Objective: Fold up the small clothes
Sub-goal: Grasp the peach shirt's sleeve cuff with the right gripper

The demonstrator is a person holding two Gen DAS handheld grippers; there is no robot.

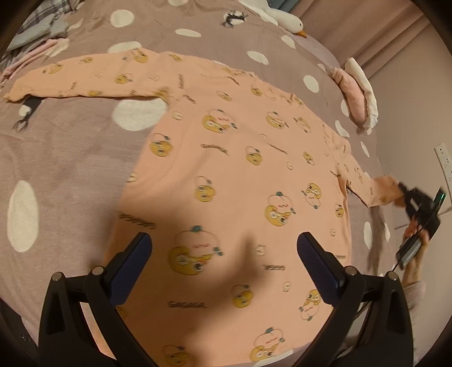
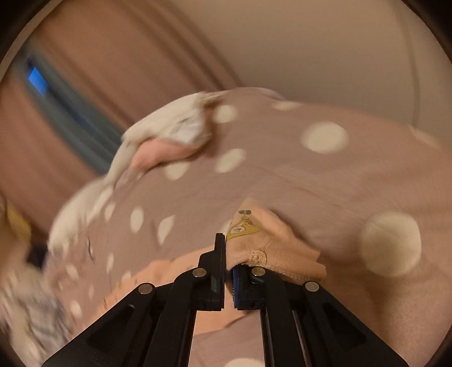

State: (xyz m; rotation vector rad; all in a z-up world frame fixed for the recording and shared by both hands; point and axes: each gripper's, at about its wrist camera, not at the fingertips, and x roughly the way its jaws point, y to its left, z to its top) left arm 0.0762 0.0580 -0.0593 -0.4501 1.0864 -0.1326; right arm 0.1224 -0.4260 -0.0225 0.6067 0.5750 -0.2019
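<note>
Printed lettering on the peach shirt.
The word "GAGAGA" recurs across the shirt fabric among the yellow cartoon figures, most legible near the hem in the left wrist view; other repeats appear upside down or blurred. In the right wrist view, no lettering can be read on the sleeve cuff.

Mauve bedspread with white dots; toy goose at far edge; pink-and-white folded garments at right; wall socket.

Black jaws, blue pads, silver rivets
</note>
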